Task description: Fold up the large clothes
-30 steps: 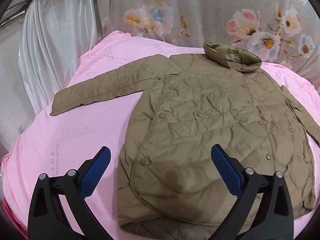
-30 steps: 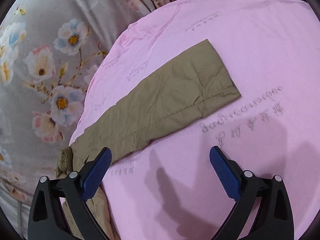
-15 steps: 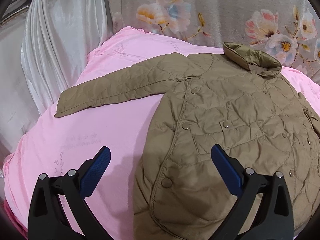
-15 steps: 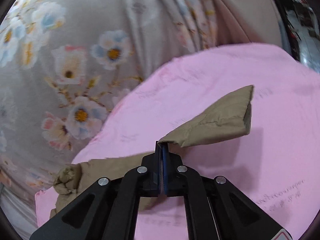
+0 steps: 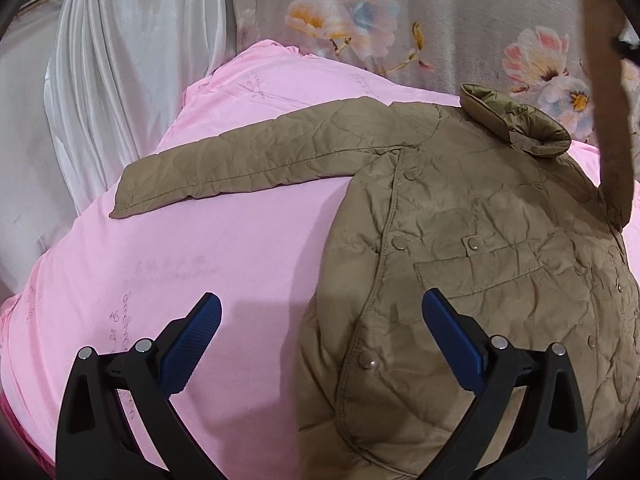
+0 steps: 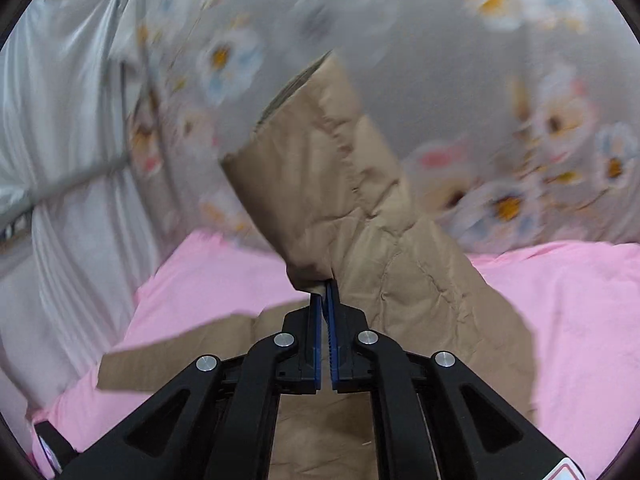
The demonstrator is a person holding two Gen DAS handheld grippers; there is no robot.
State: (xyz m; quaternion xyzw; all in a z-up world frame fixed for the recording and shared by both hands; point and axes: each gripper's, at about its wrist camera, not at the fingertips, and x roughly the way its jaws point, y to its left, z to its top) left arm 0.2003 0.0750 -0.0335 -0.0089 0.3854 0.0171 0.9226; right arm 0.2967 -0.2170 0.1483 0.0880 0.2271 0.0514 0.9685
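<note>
A khaki quilted jacket lies front up on the pink bedcover, collar toward the far side. Its one sleeve stretches out flat to the left. My left gripper hovers open over the jacket's left edge, nothing between its fingers. In the right wrist view my right gripper pinches the other sleeve near its cuff and holds it up above the jacket body; its jaws are opening slightly with the fabric still between the pads. That raised sleeve shows as a brown strip at the right edge.
A grey floral curtain hangs behind the bed, and a white satin drape hangs at the left. The pink bedcover falls away at its left edge. The right wrist view is motion-blurred.
My right gripper shut on the right sleeve's cuff, then lifted it off the bed and swung it over the jacket. My left gripper drifted left along the jacket's edge, still open.
</note>
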